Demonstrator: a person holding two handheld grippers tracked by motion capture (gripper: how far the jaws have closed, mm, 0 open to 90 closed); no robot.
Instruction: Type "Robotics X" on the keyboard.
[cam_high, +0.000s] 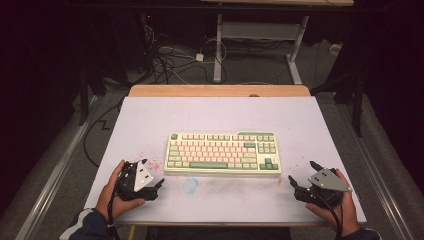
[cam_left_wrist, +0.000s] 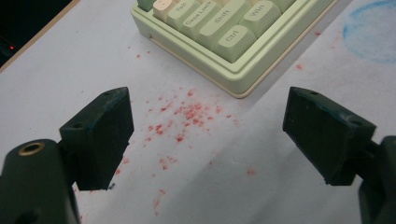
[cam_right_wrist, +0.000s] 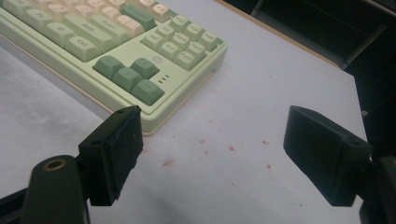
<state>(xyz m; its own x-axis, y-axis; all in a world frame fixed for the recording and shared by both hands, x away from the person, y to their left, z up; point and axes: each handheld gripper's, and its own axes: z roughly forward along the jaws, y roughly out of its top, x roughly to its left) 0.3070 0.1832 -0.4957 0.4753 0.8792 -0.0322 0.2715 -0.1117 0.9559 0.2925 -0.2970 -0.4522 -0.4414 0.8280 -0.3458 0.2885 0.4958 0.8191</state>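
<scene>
1. Right there, a white-covered table with a wooden far edge (cam_high: 150, 125) takes up most of the room's middle.
2. A pale green keyboard with cream and dark green keys (cam_high: 223, 152) lies flat near the table's centre.
3. The left black gripper (cam_high: 152, 175) rests near the keyboard's left corner, jaws wide apart, holding nothing.
4. The right black gripper (cam_high: 301, 179) sits off the keyboard's right corner, jaws likewise spread.
5. Red specks (cam_left_wrist: 187, 114) and a faint blue smudge (cam_high: 190, 185) mark the cover.
</scene>
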